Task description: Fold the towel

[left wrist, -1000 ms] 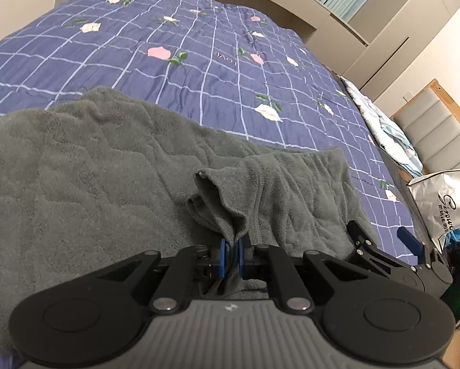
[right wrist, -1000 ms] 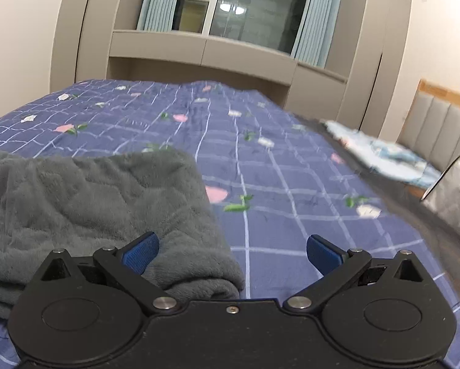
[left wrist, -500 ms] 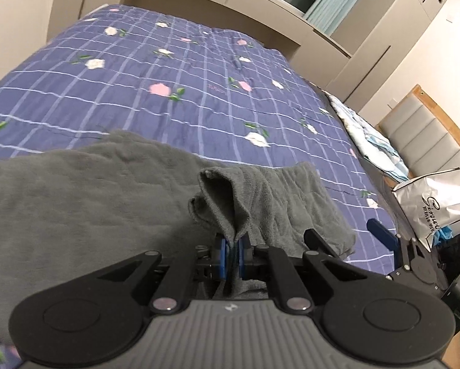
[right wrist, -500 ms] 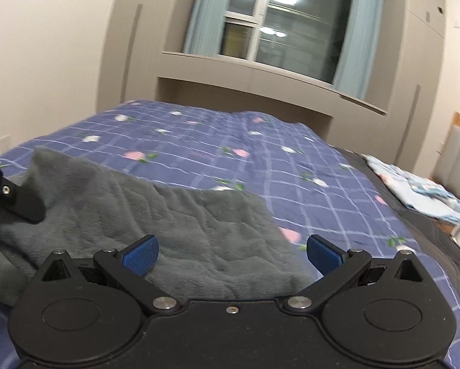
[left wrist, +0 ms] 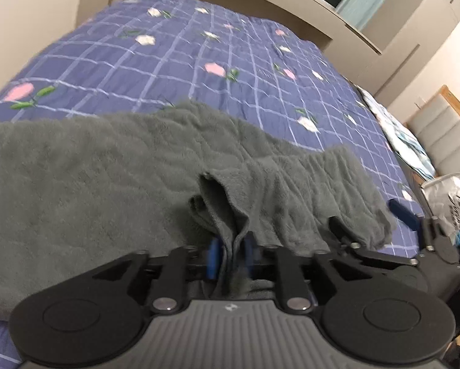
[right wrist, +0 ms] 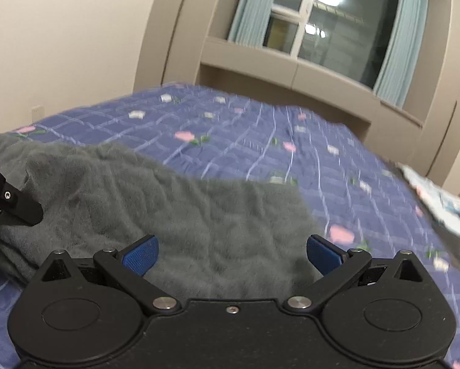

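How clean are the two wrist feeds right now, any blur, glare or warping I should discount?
Left wrist: fisheye bends the quilt grid, mild smear at the blue pads around the towel fold. Right wrist: motion blur smears the quilt pattern and right edge; ceiling lights glare in the window; towel nap near the open jaws stays readable.

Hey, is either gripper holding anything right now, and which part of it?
The left gripper, jaws just opening, has a bunched fold of the grey fleecy towel between loosening pads. The right gripper holds nothing.
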Available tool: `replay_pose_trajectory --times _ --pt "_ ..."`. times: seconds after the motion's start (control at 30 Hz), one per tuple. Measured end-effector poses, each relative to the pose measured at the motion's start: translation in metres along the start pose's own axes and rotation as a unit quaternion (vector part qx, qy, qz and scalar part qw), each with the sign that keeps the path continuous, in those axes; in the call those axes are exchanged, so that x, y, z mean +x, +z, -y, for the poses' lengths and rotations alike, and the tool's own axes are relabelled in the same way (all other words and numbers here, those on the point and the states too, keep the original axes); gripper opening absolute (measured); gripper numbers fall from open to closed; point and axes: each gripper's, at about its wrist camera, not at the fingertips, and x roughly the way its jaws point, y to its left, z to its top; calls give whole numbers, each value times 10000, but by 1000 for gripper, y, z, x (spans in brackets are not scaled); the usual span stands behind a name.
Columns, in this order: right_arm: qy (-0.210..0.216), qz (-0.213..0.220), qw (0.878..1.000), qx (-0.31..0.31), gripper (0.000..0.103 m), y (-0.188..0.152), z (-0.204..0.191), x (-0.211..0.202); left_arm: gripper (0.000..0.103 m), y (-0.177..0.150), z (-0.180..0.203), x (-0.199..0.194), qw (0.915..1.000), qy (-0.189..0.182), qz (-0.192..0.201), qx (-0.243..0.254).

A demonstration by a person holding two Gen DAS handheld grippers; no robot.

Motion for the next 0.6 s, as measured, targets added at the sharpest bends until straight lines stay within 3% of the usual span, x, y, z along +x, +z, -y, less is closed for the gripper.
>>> replay_pose_trajectory --times 0.03,0.1,0.2,0.33,0.43,0.6 --pt "-19 97 9999 -80 102 2 4 0 51 2 0 -2 9999 82 83 -22" --pt "-155 223 9994 -228 102 10 14 6 70 7 0 -3 9995 138 276 -65" --pt "-457 310 9978 -358 102 20 32 24 72 19 -1 3 9984 329 426 -186" --pt "-865 -49 9958 -289 102 23 57 63 72 27 -2 24 9958 821 317 -244" --pt "-758 -354 9965 -75 102 10 67 85 73 22 -5 38 9954 918 247 -101" --pt "-774 -163 9964 305 102 -12 65 88 75 15 -4 40 9951 924 330 98"
